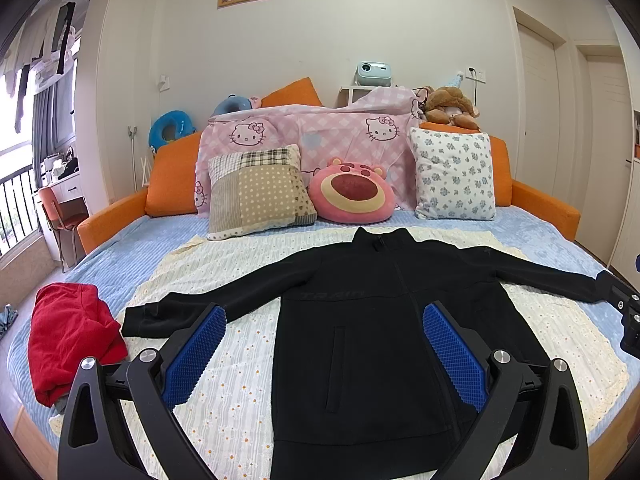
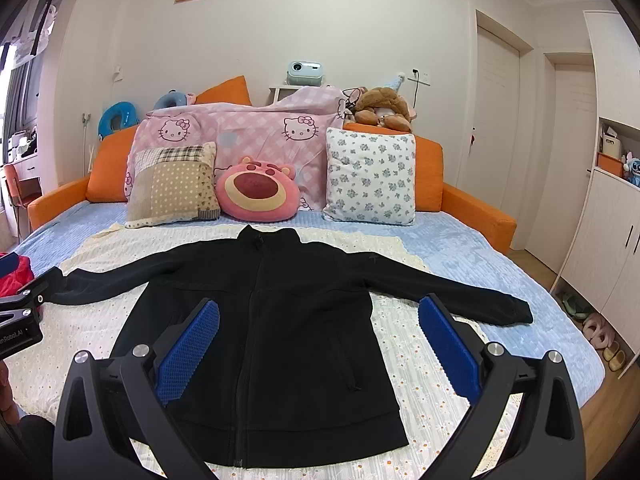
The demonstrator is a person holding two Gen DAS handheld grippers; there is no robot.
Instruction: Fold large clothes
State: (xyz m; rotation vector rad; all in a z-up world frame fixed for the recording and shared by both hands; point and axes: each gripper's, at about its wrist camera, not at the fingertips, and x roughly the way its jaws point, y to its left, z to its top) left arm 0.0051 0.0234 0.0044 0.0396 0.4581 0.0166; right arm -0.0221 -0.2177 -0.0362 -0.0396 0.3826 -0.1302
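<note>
Black jacket lies flat on the bed, front up, zipped, collar toward the pillows, both sleeves out sideways, on a cream floral sheet over a blue cover. It looks like soft fleece: limp, medium weight, not slippery, so it should drape and sag from any single pinch point and bunch if dragged. Best holds, I'd say, are a cuff or a shoulder seam for the sleeve folds, then the hem corners to bring the body up; the zip line gives a natural crease. Left gripper hovers above the lower left part of the body, blue pads spread wide, nothing between them. Right gripper likewise hangs over the lower body, pads wide apart, empty. Neither touches cloth as far as I can tell. Left cuff sits just beside a crumpled red garment near the bed's left edge, and that could snag or get swept along when the sleeve comes in. Right cuff ends on the blue cover, off the sheet. At the head: patchwork pillow, pink bear cushion, floral pillow, all well apart from the collar, not in the way. The sheet itself is loose and may ruck up under the folds.
</note>
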